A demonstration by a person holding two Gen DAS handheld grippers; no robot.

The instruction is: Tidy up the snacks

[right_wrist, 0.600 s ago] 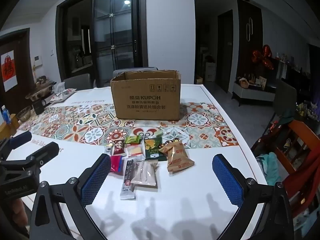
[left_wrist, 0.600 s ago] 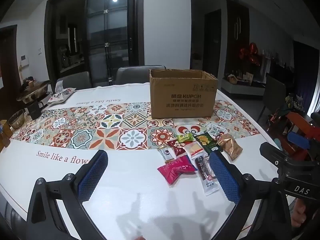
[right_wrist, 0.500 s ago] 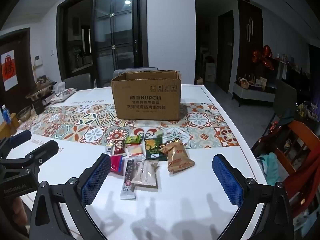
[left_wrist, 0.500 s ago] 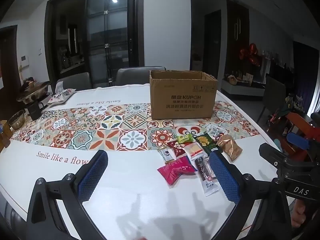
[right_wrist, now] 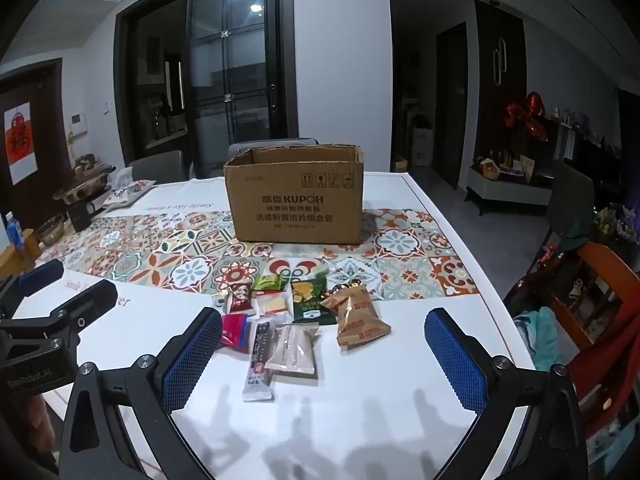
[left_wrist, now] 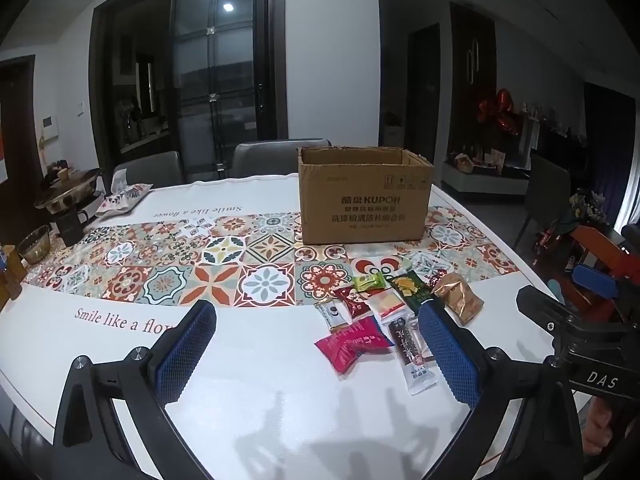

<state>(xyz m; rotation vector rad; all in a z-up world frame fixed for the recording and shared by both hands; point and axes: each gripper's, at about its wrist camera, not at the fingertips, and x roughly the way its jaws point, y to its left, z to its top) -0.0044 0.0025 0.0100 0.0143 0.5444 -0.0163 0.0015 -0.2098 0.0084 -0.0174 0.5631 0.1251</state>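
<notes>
Several wrapped snacks lie in a cluster on the white table: a pink packet [left_wrist: 352, 345], a long white stick pack [left_wrist: 412, 354], a green chip bag [right_wrist: 310, 300], a brown bag [right_wrist: 358, 318] and a beige packet [right_wrist: 294, 350]. An open cardboard box [right_wrist: 296, 204] stands behind them on the patterned runner; it also shows in the left wrist view [left_wrist: 364, 196]. My left gripper [left_wrist: 316, 346] is open and empty, low over the table, left of the cluster. My right gripper [right_wrist: 324, 354] is open and empty, with the cluster between and ahead of its fingers.
Grey chairs [left_wrist: 272, 158] stand behind the table. A pot [left_wrist: 68, 196], a mug, a glass bowl [left_wrist: 34, 240] and a patterned bag [left_wrist: 124, 196] sit at the far left. An orange chair with clothes [right_wrist: 592, 320] is off the table's right edge.
Almost nothing has changed; both grippers hold nearly still and stay open, and the snacks have not moved.
</notes>
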